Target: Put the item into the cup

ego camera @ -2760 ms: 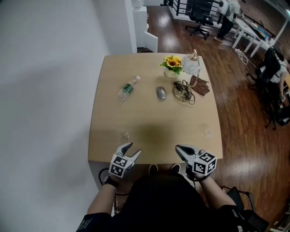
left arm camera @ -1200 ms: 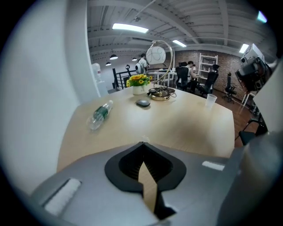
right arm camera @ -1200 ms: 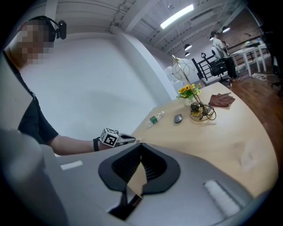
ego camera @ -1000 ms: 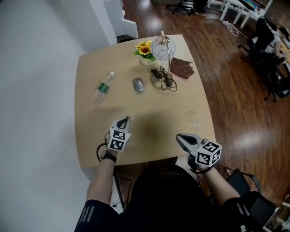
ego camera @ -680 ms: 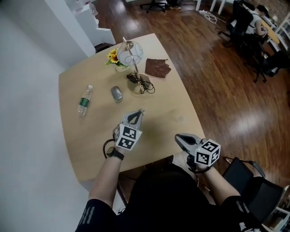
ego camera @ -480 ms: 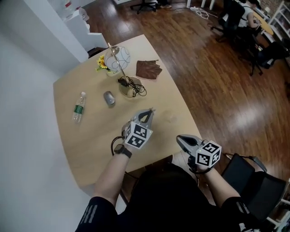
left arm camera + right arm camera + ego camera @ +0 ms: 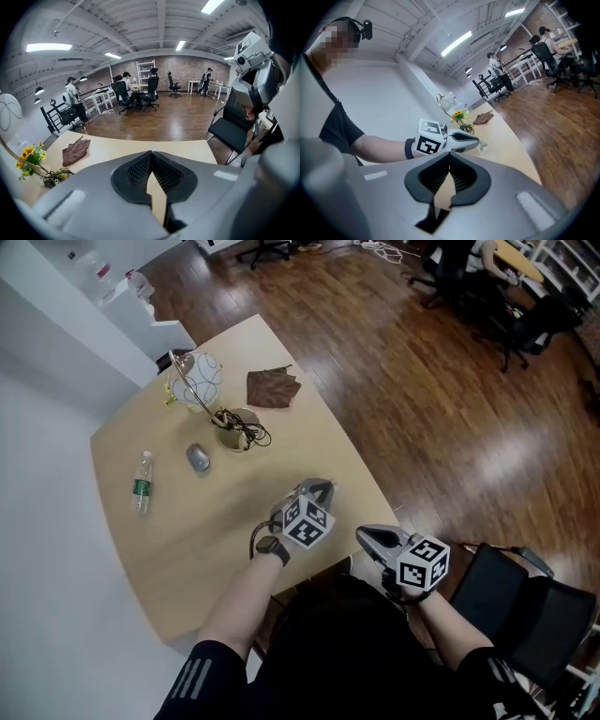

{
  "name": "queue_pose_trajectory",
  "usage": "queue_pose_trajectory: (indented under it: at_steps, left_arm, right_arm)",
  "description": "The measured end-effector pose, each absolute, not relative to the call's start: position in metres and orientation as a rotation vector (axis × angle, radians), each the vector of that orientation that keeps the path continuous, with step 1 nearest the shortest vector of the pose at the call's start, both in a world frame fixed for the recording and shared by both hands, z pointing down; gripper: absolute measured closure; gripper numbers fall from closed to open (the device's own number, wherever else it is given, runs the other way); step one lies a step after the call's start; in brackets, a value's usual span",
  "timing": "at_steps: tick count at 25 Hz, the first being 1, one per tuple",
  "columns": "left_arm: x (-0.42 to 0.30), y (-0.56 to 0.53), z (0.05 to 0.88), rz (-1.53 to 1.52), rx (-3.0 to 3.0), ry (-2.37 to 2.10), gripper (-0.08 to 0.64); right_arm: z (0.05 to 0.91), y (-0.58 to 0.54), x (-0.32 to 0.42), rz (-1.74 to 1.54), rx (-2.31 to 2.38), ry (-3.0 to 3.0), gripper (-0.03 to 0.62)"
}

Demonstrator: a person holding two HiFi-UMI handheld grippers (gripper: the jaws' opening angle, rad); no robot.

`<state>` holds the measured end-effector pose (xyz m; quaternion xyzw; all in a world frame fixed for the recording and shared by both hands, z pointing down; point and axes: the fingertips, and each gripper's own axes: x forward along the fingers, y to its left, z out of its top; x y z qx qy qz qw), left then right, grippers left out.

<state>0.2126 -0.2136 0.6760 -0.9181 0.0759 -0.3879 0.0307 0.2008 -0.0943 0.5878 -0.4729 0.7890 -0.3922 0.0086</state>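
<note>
1. Head view: my left gripper (image 7: 322, 486) hangs over the near right corner of the table (image 7: 187, 521), jaws pressed together and the tip aimed towards the edge. My right gripper (image 7: 362, 534) sits just off that edge, close to my body, and its jaws are together too. The bottle (image 7: 141, 482), mouse (image 7: 198, 457), lamp (image 7: 199, 381) and brown cloth (image 7: 272, 388) lie well apart at the far end, clear of the work. The cup is too faint to pick out here.

2. Left gripper view: the pads meet at the tip with only bare tabletop showing past them. I see no item between them. If one is pinched there, it is too small to show, so I can't say where the item is.

3. Right gripper view: these jaws are closed on nothing. Looking across, a small clear thing that I take for the cup (image 7: 483, 146) stands on the table just beyond the left gripper's tip, near the edge.

4. To do this step well, I'd bring the left tip squarely over the cup's mouth. I'd then tilt it steeply down and part the jaws only once the tip is inside the rim. A light clear cup this near the edge would tip easily, so I'd keep from brushing its wall. The right gripper could steady it.
</note>
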Motion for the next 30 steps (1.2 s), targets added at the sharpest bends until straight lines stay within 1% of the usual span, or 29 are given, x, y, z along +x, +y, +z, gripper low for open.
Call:
queue_pose_trajectory:
  at_steps: [6,8,10,12,15,18,22,30]
  left_arm:
    - [0.225,-0.205,0.709,-1.331,-2.795,0.168,0.562]
    - [0.227,-0.2,0.712,-1.359,-2.802,0.111,0.5]
    - [0.227,-0.194,0.712,-1.374,-2.794,0.058,0.455]
    - [0.228,-0.189,0.71,-1.376,-2.765,0.02,0.417]
    - [0.23,-0.185,0.708,-1.37,-2.684,-0.024,0.385]
    - [0.234,-0.182,0.714,-1.384,-2.622,-0.055,0.368]
    - [0.235,-0.177,0.735,-1.502,-2.569,-0.119,0.341]
    - [0.234,-0.175,0.763,-1.664,-2.445,-0.192,0.333]
  right_arm:
    - [0.593,-0.088,0.216,-1.241,-1.481,2.443,0.583]
    - [0.594,-0.087,0.221,-1.241,-1.485,2.44,0.583]
    - [0.594,-0.087,0.227,-1.241,-1.486,2.437,0.583]
    - [0.595,-0.087,0.232,-1.241,-1.486,2.434,0.583]
    - [0.597,-0.088,0.235,-1.245,-1.477,2.439,0.583]
    - [0.598,-0.089,0.232,-1.249,-1.461,2.45,0.583]
    - [0.598,-0.088,0.23,-1.248,-1.444,2.461,0.583]
    - [0.602,-0.079,0.239,-1.255,-1.456,2.446,0.583]
